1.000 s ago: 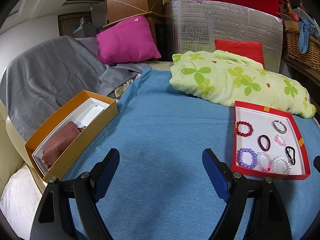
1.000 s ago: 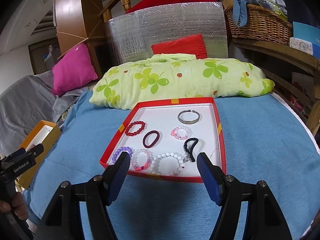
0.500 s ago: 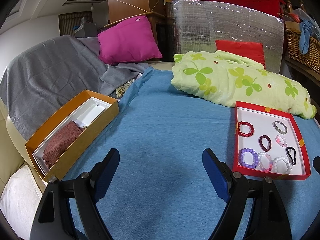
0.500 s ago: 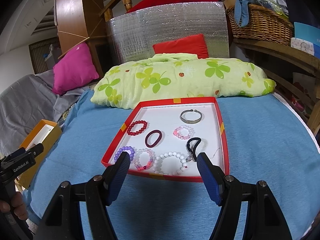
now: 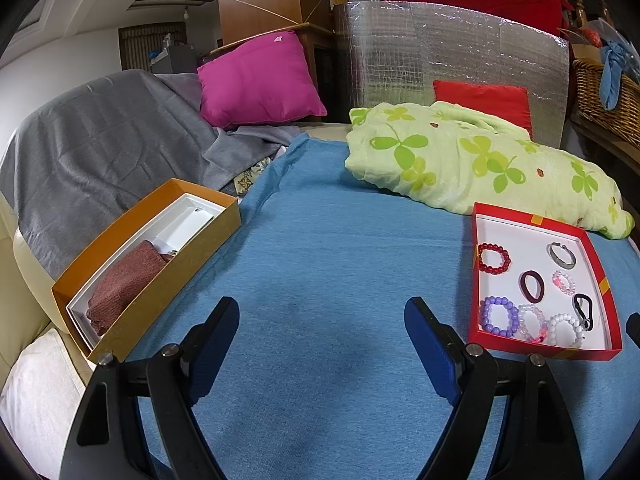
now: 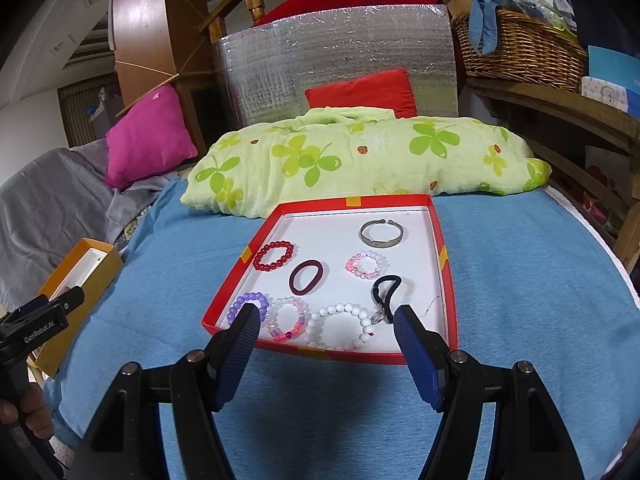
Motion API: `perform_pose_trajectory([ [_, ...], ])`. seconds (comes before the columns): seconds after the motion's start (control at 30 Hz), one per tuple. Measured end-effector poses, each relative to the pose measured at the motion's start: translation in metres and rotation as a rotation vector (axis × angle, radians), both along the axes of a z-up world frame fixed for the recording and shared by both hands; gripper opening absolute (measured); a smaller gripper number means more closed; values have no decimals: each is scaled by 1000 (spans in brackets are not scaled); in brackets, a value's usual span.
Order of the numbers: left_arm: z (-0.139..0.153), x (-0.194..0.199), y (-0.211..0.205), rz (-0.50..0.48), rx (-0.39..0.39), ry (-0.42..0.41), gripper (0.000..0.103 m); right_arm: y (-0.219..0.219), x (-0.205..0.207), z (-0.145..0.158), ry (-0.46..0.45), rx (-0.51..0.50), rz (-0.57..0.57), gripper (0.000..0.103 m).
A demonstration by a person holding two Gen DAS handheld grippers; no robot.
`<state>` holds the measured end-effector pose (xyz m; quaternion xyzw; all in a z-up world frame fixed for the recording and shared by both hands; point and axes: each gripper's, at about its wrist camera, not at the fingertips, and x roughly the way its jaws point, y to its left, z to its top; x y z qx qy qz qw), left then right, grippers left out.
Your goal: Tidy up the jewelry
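A red tray (image 6: pixel 448 276) (image 5: pixel 600 272) with a white floor lies on the blue cloth and holds several bracelets and hair ties: a red bead bracelet (image 6: pixel 274 255), a maroon hair tie (image 6: pixel 306 276), a silver bangle (image 6: pixel 381 233), a pink bead bracelet (image 6: pixel 367 265), a black hair tie (image 6: pixel 385 292), a purple bead bracelet (image 6: pixel 248 306) and a white bead bracelet (image 6: pixel 340 326). My right gripper (image 6: pixel 326 316) hovers open just before the tray's near edge, nothing between its fingers. My left gripper (image 5: pixel 322 316) stands open over bare cloth, left of the tray.
An orange box (image 5: pixel 192 264) with a white insert and a brown cloth lies at the cloth's left edge. A green-patterned quilt (image 6: pixel 360 156) lies behind the tray. Pink pillow (image 5: pixel 256 80), grey blanket, silver panel and a wicker basket (image 6: pixel 520 48) stand further back.
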<state>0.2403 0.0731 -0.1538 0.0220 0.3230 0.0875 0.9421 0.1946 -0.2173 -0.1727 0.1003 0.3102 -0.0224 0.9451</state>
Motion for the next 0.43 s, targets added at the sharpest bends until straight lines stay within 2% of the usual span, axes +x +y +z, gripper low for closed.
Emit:
perform_pose_trajectory([
  [0.27,-2,4,-3,-8,5,6,85,-6,1,-1,3,2,-5,73],
  [0.43,-2,3,-12,-45,6,-10,85,-16,3,-1,3,15,-15,73],
])
